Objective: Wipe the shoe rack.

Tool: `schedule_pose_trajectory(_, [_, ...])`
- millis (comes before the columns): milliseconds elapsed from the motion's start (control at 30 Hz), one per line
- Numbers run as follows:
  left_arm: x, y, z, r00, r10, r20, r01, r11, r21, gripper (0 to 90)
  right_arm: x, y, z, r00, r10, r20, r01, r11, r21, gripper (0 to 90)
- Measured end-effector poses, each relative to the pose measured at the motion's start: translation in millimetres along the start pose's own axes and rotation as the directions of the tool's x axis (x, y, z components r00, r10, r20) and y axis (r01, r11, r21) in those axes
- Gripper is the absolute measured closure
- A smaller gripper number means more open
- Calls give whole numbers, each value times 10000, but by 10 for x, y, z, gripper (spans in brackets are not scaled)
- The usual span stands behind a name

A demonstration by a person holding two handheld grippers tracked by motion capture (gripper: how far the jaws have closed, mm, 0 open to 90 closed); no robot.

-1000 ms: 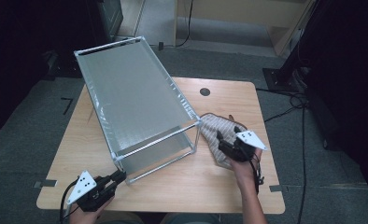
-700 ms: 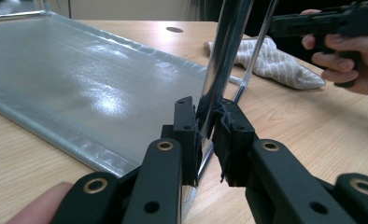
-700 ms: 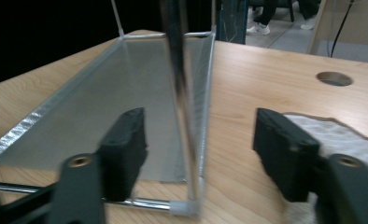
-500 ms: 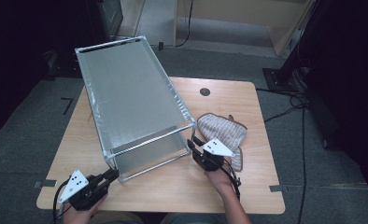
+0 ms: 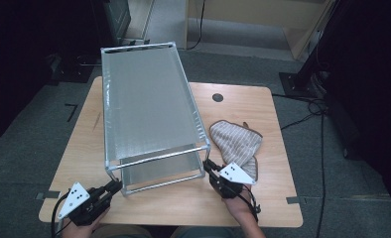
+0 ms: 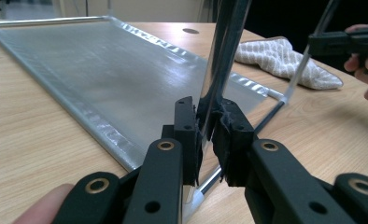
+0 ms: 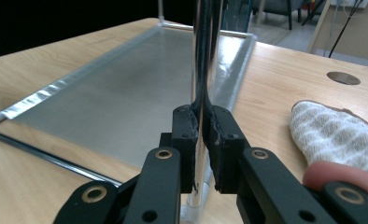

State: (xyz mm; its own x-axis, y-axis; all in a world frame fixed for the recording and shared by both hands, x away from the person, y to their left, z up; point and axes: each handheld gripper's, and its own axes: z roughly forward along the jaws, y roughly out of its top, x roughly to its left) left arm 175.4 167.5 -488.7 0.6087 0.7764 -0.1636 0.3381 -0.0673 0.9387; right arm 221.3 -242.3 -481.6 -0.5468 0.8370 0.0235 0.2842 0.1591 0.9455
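Left gripper (image 6: 205,135): black foam-padded jaws pinching near-left upright post of rack (image 5: 149,119), low by its foot. Right gripper (image 7: 201,133): jaws just closed, pinching near-right upright post likewise. Rack: two-tier, shiny chrome tube frame, dull grey ribbed metal shelves, rectangular, standing on table (image 5: 84,144), long axis running away from person. Table: pale wood-grain top, round dark grommet hole at far side. Cloth (image 5: 235,144): beige striped weave, crumpled, just right of rack. No legible writing.
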Motion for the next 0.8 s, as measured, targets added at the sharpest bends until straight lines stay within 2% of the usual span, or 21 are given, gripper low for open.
schedule_pose_trajectory(33, [0,-3,-4,10000,20,6,-20,10000,-10,804,42,-53,-72,9999,130,13,-130,9997,-199,821])
schedule_pose_trajectory(100, [6,-8,-19,10000,73,-35,-73,10000,-21,805,66,-69,-106,9999,129,31,-128,9997,-231,821])
schedule_pose_trajectory(200, [45,-22,-53,9999,101,50,-101,9999,-93,804,140,-89,-200,9999,-72,-115,71,9999,-115,822])
schedule_pose_trajectory(233, [59,-24,-67,9999,112,128,-110,9999,-84,805,178,-114,-258,9995,-96,-310,92,9998,-149,821])
schedule_pose_trajectory(400, [141,-38,-156,9969,427,655,-427,9991,-20,803,248,-134,-355,9975,-264,-662,263,9997,-25,811])
schedule_pose_trajectory(433, [161,-44,-175,9964,485,689,-482,9988,-65,800,250,-135,-371,9957,-345,-859,341,9994,-54,770])
schedule_pose_trajectory(467, [191,-50,-193,9961,420,772,-408,9990,-175,786,241,-134,-392,9911,-395,-1268,390,9992,-61,676])
schedule_pose_trajectory(500, [228,-51,-210,9958,277,876,-251,9992,-306,741,229,-127,-410,9863,-485,-1576,473,9988,-113,604])
schedule_pose_trajectory(567, [300,-50,-241,9938,21,1114,28,9990,-446,644,189,-109,-447,9811,-675,-1812,625,9975,-333,513])
schedule_pose_trajectory(667, [384,-53,-299,9891,-38,1471,139,9976,-675,583,91,-93,-501,9838,-499,-1723,405,9975,-578,432])
schedule_pose_trajectory(733, [435,-43,-355,9884,-55,1521,198,9955,-927,556,19,-98,-534,9868,-325,-1584,220,9975,-671,371])
schedule_pose_trajectory(800, [483,-24,-415,9859,-36,1672,245,9921,-1233,516,-47,-104,-565,9895,-258,-1422,150,9970,-762,348])
